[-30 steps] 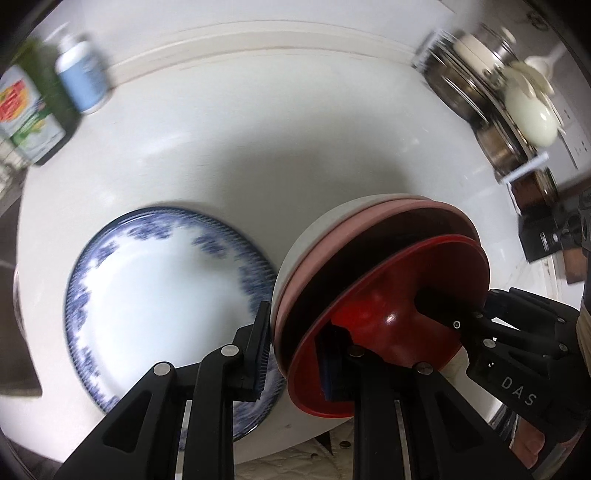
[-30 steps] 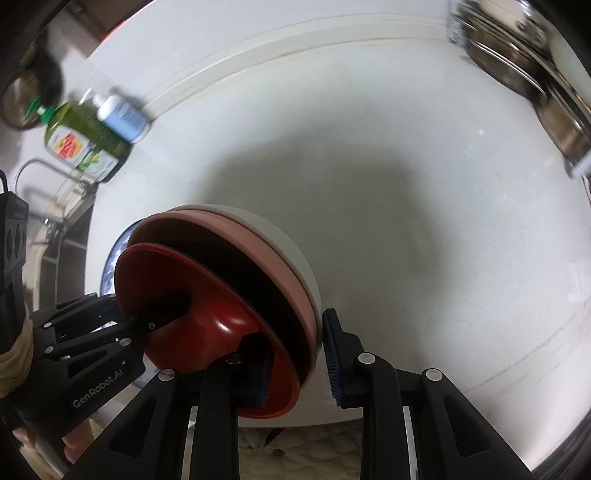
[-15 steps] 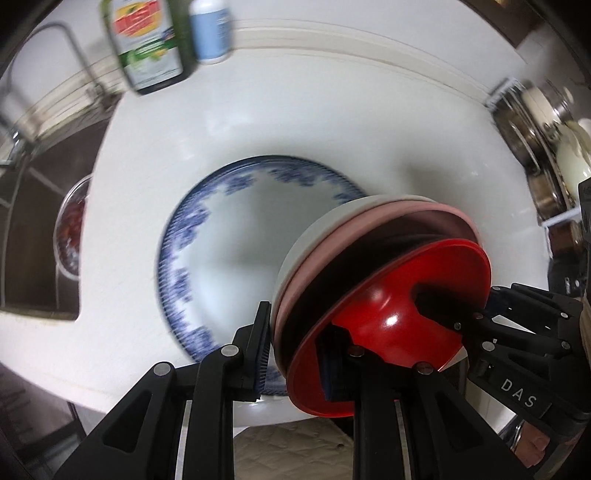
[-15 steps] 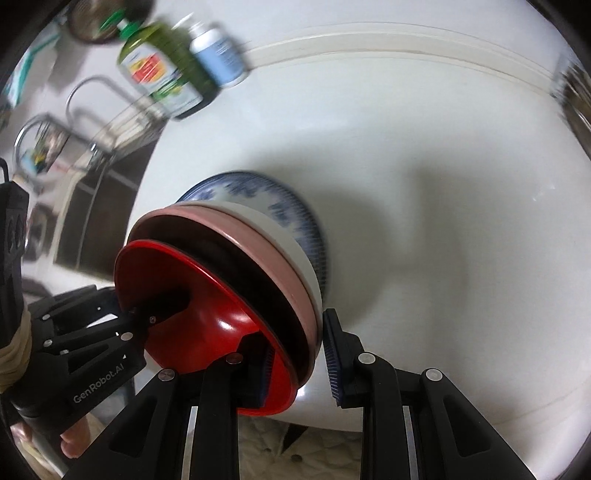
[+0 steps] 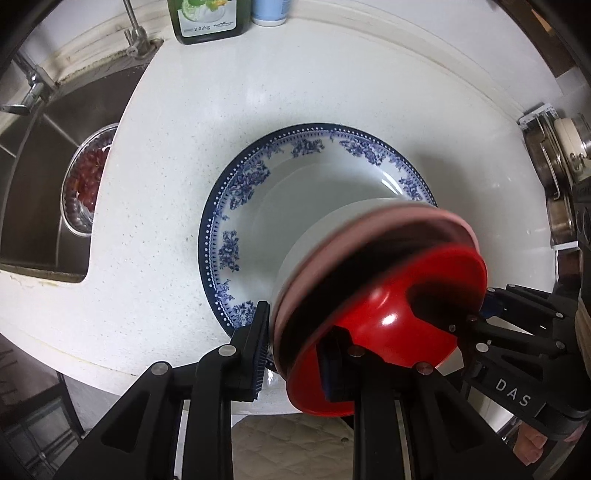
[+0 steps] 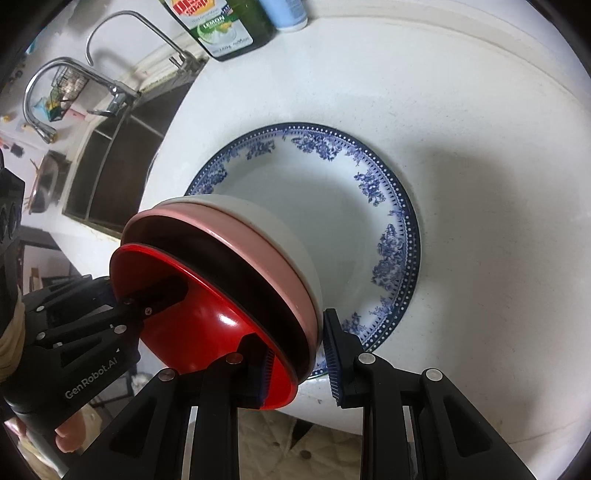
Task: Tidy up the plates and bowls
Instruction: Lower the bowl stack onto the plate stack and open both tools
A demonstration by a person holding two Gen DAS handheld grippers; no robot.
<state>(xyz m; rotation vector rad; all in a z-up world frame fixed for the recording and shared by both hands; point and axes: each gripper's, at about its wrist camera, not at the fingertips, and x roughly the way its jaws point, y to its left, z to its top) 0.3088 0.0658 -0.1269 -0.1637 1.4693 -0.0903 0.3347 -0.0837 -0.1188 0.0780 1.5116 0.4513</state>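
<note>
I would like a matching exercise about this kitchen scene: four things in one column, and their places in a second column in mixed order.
Things:
1. stack of bowls
2. blue-patterned plate
3. metal strainer
4. green bottle

Places:
A. inside the sink
B. flat on the white counter
C. at the back of the counter, beside the tap
D. clamped between both hand-held grippers, above the plate

Pairs: 1-D, 2-B, 3-A, 4-C

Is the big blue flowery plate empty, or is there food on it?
Empty. The blue-patterned plate shows a bare white middle with no food. The stack of bowls covers one part of it, so that part cannot be told.
</note>
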